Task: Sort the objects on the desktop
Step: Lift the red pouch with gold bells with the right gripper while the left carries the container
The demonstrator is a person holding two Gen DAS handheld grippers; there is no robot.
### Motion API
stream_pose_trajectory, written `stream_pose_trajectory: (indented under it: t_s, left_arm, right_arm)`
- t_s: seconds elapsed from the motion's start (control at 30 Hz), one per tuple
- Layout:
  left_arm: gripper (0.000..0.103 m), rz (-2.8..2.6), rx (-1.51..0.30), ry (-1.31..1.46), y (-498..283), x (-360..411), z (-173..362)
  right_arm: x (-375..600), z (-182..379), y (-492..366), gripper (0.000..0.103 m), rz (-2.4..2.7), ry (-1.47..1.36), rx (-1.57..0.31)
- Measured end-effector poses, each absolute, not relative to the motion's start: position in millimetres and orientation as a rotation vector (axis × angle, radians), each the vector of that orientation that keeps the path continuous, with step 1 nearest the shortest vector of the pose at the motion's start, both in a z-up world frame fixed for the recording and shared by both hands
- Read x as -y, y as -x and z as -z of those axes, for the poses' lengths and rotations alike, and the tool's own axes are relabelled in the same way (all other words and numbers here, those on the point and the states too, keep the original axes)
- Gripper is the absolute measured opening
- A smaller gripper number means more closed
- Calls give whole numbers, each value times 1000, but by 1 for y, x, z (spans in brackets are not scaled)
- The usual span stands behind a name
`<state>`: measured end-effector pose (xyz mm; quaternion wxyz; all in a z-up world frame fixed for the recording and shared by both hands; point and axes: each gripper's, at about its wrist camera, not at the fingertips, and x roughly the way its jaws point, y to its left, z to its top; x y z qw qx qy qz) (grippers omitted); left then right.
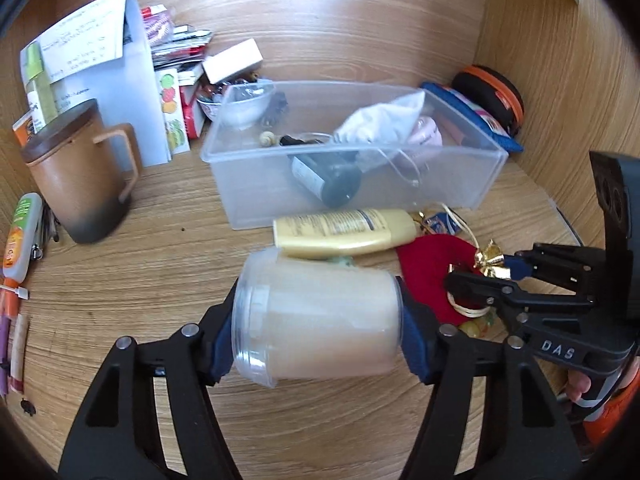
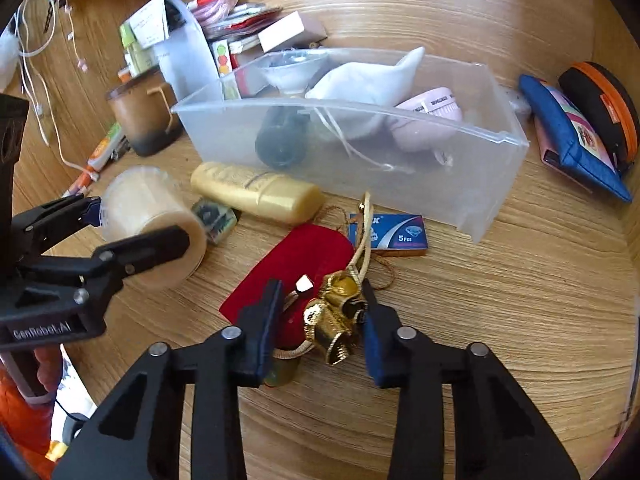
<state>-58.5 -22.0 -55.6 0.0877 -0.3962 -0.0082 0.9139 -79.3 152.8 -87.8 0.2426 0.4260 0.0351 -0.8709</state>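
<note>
- Left wrist view: the left gripper (image 1: 316,320) has its jaws clamped on a clear jar (image 1: 316,316) of pale cream, lying sideways between the blue pads, one pad at each end, over the wooden table (image 1: 160,216).
- Just beyond the jar lies a yellow lotion bottle (image 1: 344,230), touching the front wall of a clear plastic bin (image 1: 460,192) that holds a dark bottle (image 1: 324,178) and a white pouch (image 1: 380,120).
- A brown lidded mug (image 1: 80,172) stands at left.
- Right wrist view: the right gripper (image 2: 320,328) has its jaws drawn in around gold bells (image 2: 336,320) on a cord; the right pad touches them, and whether the left pad does I cannot tell.
- The bells lie partly on a red pouch (image 2: 296,256), with a blue blade box (image 2: 388,234) near the bin.
</note>
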Motion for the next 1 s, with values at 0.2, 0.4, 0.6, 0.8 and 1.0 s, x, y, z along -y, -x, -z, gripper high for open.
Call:
stream_pose_trajectory:
  t_s: [0.2,0.4,0.6,0.8,1.0]
  left_arm:
    - [66,-2738,64,1184,58,35,51]
    - [66,-2766,83,1172,55,42,44]
    - [66,-2799,80,1143,51,43,32]
    - [66,-2846,42,1097,49,42,16]
    - [66,-2867,14,1072,55,47,4]
  right_arm:
    - [-171,77,82,22,2361,-1136,73]
    - [-181,57,77,21,2392,-1073,77]
    - [-193,40,76,21,2421,-1015,98]
    - [-199,23,74,21,2437,-962,104]
    - [-203,6,73,21,2453,-907,92]
